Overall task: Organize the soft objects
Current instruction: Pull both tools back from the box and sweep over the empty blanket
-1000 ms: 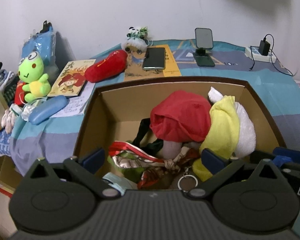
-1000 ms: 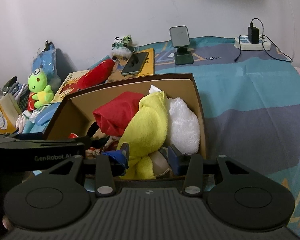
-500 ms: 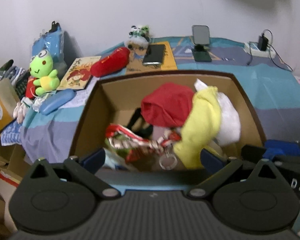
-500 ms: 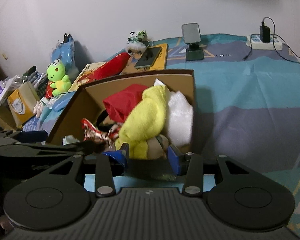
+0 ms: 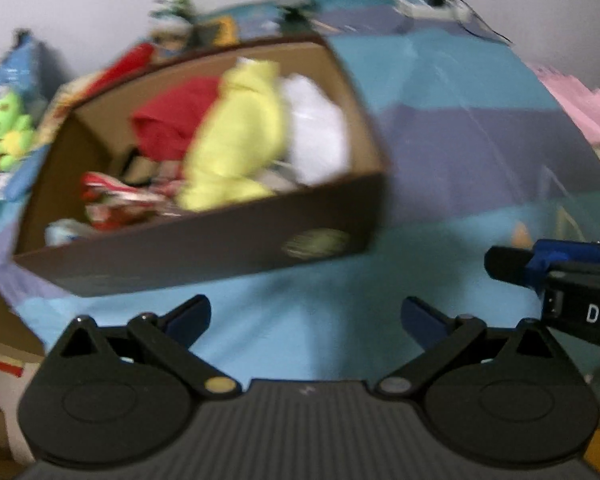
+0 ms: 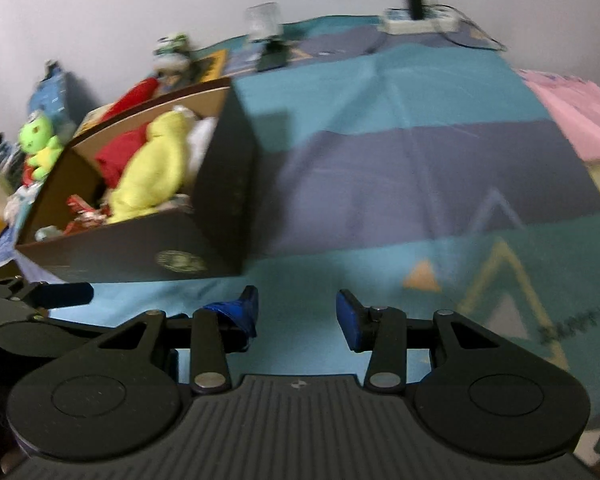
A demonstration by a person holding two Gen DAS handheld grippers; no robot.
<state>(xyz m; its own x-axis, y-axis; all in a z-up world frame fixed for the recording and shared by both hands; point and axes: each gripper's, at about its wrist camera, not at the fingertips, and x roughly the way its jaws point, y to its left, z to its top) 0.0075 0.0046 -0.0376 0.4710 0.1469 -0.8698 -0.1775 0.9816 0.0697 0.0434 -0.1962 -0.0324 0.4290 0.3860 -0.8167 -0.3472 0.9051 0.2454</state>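
**Both grippers empty above the bedspread, box of soft things off to the left**

A brown cardboard box (image 5: pixel 204 240) sits on a bedspread striped in teal, purple and light blue (image 6: pixel 400 168). Packed inside, pressed side by side, are a yellow plush cloth (image 5: pixel 236 140), a red fabric bundle (image 5: pixel 172 124) and a fluffy white soft item (image 5: pixel 316 132); they fill the box up to its rim, which suggests they were gathered there to keep the bed tidy. A green frog plush toy (image 6: pixel 38 146) is outside the box, on the cluttered far left edge of the bed, and probably remains to be sorted.

The left gripper (image 5: pixel 306 316) has its jaws spread wide with nothing between them, hovering over bare blue fabric in front of the box. The right gripper (image 6: pixel 296 312) is parted more narrowly and also holds nothing; the box lies to its left. Both views are blurred, so small items in the box cannot be told apart.
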